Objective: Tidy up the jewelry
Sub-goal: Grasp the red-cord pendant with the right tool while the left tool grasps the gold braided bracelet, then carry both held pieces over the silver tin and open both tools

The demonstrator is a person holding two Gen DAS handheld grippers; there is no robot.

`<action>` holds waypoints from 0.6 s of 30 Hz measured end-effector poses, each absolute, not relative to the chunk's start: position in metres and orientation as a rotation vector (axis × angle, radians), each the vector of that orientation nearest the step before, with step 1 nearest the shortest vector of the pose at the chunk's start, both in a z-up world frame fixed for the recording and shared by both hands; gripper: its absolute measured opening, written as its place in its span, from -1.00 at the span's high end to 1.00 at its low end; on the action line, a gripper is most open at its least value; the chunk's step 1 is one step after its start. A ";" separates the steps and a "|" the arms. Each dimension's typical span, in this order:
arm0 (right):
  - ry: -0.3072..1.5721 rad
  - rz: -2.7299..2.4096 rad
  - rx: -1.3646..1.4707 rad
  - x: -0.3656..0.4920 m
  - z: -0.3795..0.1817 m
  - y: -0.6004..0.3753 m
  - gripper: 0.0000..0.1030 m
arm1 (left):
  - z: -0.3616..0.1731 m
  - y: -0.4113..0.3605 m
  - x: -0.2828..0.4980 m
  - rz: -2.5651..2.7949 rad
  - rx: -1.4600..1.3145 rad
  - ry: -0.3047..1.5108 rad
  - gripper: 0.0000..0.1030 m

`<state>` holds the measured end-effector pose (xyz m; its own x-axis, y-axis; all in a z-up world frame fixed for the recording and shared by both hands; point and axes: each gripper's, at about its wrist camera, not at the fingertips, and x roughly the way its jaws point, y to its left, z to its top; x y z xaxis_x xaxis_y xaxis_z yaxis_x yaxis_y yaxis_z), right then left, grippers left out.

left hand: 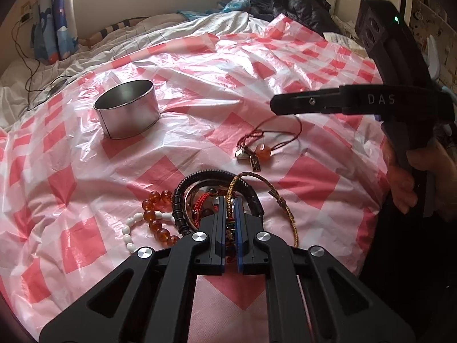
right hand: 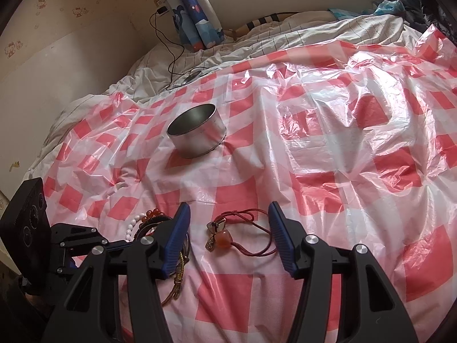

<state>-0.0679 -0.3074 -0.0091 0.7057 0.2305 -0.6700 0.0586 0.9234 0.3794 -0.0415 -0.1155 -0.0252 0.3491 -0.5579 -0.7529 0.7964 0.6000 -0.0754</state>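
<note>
A heap of jewelry lies on the red-and-white checked plastic sheet (left hand: 257, 57): amber beads (left hand: 155, 217), white beads (left hand: 128, 233), a black bead bracelet (left hand: 177, 205) and a gold braided cord (left hand: 288, 211). My left gripper (left hand: 230, 200) is down in this heap, its blue pads shut on the gold braided cord, with red threads bunched beside them. A red cord necklace with an orange bead (right hand: 225, 235) lies apart to the right. My right gripper (right hand: 228, 208) stands open over it, one finger on each side, not touching. An empty round metal tin (left hand: 127, 108) stands farther back.
The sheet covers a bed with rumpled white bedding (left hand: 171, 31) behind it. A black cable (right hand: 171, 57) runs from the wall onto the bedding. Dark clothes (left hand: 300, 3) lie at the back right. A hand (left hand: 400, 183) holds the right gripper's handle.
</note>
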 end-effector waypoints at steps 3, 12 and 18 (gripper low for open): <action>0.777 0.098 0.437 -0.069 -0.009 -0.317 -0.08 | -0.014 -0.100 -0.032 -0.871 0.225 0.803 0.90; 0.880 0.117 0.311 -0.055 -0.020 -0.292 -0.12 | -0.003 -0.051 0.000 -0.713 0.017 0.791 0.90; 0.982 0.067 0.082 -0.030 -0.043 -0.258 -0.35 | -0.008 -0.040 0.009 -0.674 0.006 0.811 0.90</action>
